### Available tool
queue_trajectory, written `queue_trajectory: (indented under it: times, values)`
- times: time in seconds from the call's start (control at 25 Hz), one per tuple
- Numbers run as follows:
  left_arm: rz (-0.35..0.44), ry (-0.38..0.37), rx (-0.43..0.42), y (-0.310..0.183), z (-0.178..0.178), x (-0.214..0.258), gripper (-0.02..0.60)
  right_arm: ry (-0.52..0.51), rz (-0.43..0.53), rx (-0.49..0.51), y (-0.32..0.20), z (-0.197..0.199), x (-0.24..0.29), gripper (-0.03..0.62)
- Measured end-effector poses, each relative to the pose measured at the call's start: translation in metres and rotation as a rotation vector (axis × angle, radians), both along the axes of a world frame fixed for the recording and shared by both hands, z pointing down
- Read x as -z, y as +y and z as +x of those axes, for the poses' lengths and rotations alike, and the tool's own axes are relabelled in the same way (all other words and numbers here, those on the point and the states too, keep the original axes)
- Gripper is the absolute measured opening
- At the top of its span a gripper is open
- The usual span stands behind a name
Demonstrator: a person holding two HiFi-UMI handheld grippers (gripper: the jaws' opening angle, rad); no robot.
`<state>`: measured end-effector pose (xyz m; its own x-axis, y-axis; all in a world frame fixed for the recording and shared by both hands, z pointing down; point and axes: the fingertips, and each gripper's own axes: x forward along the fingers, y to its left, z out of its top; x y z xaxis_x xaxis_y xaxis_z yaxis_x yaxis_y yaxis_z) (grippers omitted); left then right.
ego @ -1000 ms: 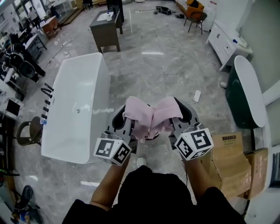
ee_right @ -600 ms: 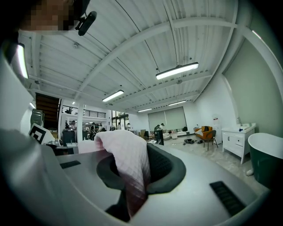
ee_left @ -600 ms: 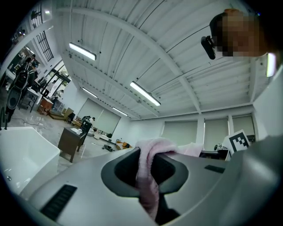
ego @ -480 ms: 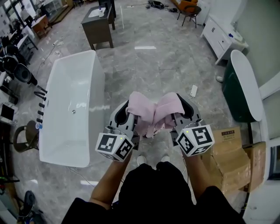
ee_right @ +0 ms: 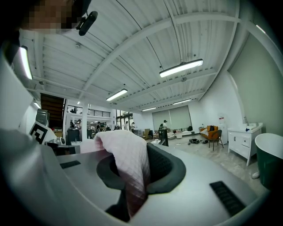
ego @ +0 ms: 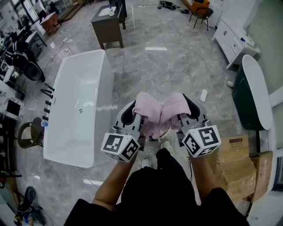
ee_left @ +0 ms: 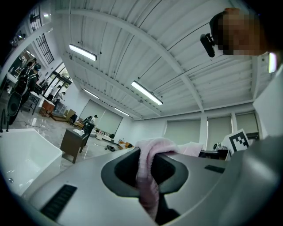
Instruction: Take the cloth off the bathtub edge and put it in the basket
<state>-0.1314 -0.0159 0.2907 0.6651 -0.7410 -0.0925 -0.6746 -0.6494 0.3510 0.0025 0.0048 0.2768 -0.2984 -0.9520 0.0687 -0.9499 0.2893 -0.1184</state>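
Note:
A pink cloth (ego: 160, 112) hangs between my two grippers in the head view, held up over the grey floor. My left gripper (ego: 140, 115) is shut on its left end, and the pink fold (ee_left: 149, 176) runs down between the jaws in the left gripper view. My right gripper (ego: 180, 113) is shut on the right end, where the cloth (ee_right: 128, 170) drapes over one jaw in the right gripper view. The white bathtub (ego: 79, 106) lies to the left, apart from both grippers. No basket shows in any view.
A dark cabinet (ego: 108, 22) stands beyond the tub's far end. At the right are a dark green tub with a white rim (ego: 251, 92) and cardboard boxes (ego: 236, 165). Black taps (ego: 47, 98) line the bathtub's left side. An orange chair (ego: 200, 9) stands far back.
Both grippers and the cloth sit a little lower and further right in the head view than a second ago. The bathtub's place in the frame shifted slightly. The grip on the cloth is unchanged.

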Motion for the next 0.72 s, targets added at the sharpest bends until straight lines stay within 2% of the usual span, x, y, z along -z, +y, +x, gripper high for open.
queue_trajectory:
  times: [0.32, 0.72]
  values:
    - [-0.006, -0.02, 0.036, -0.03, 0.021, 0.001, 0.055, -0.012, -0.006, 0.067, -0.034, 0.014, -0.001, 0.064]
    - [-0.062, -0.049, 0.094, -0.076, 0.042, -0.022, 0.055, -0.013, -0.05, 0.135, -0.086, 0.032, -0.022, 0.064]
